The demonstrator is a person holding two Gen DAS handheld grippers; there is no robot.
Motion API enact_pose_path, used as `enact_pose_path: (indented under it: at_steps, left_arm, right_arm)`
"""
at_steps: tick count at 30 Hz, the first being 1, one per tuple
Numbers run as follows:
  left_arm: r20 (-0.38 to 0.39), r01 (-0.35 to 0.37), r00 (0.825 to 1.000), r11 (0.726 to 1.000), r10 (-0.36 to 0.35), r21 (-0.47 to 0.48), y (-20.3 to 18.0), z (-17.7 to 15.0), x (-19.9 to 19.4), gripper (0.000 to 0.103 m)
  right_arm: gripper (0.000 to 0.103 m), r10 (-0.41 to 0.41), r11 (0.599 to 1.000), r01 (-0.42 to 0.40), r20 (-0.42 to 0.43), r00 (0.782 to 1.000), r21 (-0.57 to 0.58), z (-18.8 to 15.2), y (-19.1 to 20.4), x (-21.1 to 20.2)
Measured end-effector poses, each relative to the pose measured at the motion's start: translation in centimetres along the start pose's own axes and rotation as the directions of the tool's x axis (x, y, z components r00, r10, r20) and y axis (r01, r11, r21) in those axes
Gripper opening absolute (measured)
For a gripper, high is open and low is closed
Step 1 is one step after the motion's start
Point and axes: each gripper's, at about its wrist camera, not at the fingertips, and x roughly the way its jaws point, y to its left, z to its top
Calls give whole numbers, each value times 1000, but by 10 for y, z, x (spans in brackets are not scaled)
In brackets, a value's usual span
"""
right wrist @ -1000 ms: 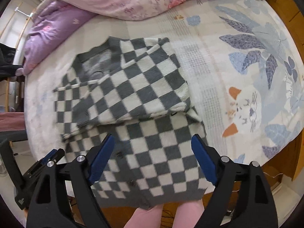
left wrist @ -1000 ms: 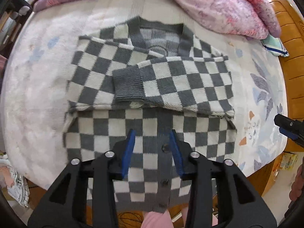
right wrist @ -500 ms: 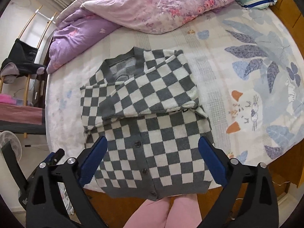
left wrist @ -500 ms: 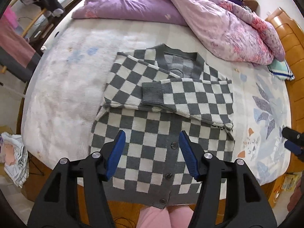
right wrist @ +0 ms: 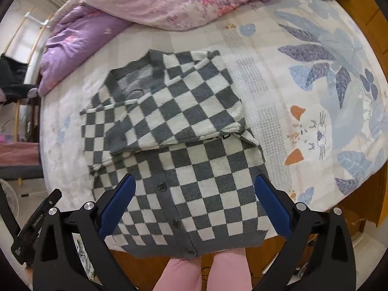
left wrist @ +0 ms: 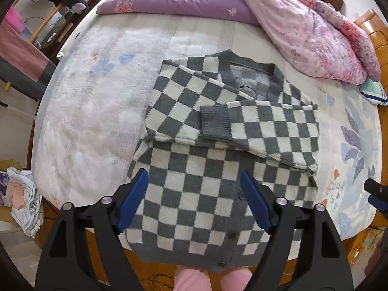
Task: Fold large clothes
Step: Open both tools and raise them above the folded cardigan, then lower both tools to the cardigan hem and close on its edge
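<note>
Both grippers have lifted away from the cardigan (left wrist: pixel 225 160) since the earlier frames, and their fingers have just been opening; nothing sits between them. The left gripper (left wrist: pixel 194 201) and right gripper (right wrist: pixel 194 203) hover apart-fingered above the hem half, which hangs slightly over the bed (left wrist: pixel 97 111) edge. The cardigan lies flat, both sleeves crossed over the chest. The next fold is probably hem to collar: each gripper should pinch a lower corner through all layers, lift evenly, and carry it up without dragging the sleeves askew.
</note>
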Motion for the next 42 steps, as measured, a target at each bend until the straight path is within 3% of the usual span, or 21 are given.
enact_pose_path:
  at_steps: [4, 9, 17, 24, 27, 31, 37, 40, 42]
  left_arm:
    - [-18, 9, 1000, 998, -7, 62, 2, 29, 30, 81]
    - [-63, 50, 997, 997, -46, 55, 10, 75, 76, 89]
    - [-105, -13, 994, 996, 22, 85, 14, 144, 147, 92]
    - [-135, -6, 991, 997, 16, 74, 26, 195, 198, 92]
    - [-155, 10, 988, 997, 2, 77, 30, 213, 220, 92]
    - [-169, -48, 983, 990, 70, 131, 35, 234, 251, 92]
    - [-229, 10, 973, 996, 11, 91, 55, 263, 295, 92]
    - [-296, 21, 955, 999, -5, 50, 68, 265, 324, 92]
    - [-331, 83, 940, 996, -87, -26, 80, 261, 341, 91]
  right_arm:
    - [95, -15, 998, 17, -34, 999, 55, 17, 3, 28]
    - [95, -40, 997, 44, -64, 997, 63, 51, 11, 60]
    - [95, -118, 993, 119, -73, 990, 2, 125, 17, 114]
    - [95, -174, 985, 171, -99, 980, -35, 192, 6, 164]
    - [95, -177, 984, 174, -123, 976, -38, 214, -2, 185]
    - [95, -157, 988, 154, -167, 973, -28, 238, -12, 211]
    - [95, -105, 994, 106, -220, 970, -7, 265, -30, 252]
    - [83, -84, 996, 82, -246, 966, -17, 270, -35, 271]
    - [68, -131, 991, 123, -249, 960, -48, 271, -37, 282]
